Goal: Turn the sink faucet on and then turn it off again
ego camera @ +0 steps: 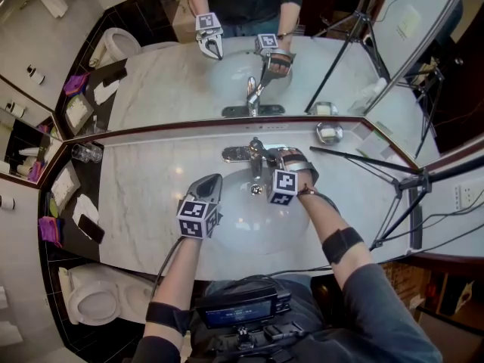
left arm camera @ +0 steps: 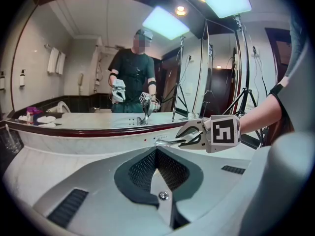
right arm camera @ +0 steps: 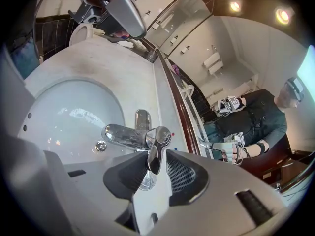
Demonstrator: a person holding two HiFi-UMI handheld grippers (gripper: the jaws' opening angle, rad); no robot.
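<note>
A chrome faucet [ego camera: 253, 155] stands behind the white basin [ego camera: 238, 218] in the marble counter. In the right gripper view its lever [right arm camera: 154, 154] points toward me over the spout [right arm camera: 123, 135]. My right gripper [right arm camera: 153, 163] has the lever between its pads, close on both sides, with a thin gap still showing. No water runs. My left gripper [ego camera: 212, 181] hovers over the basin's left part, shut and empty; its closed tip [left arm camera: 156, 151] points at the faucet. The right gripper [left arm camera: 189, 134] also shows in the left gripper view.
A large mirror runs right behind the faucet. A small glass dish [ego camera: 329, 132] sits on the counter at the right, drinking glasses [ego camera: 87, 153] at the left. A tripod [ego camera: 401, 191] stands at the right, a toilet [ego camera: 94, 301] at the lower left.
</note>
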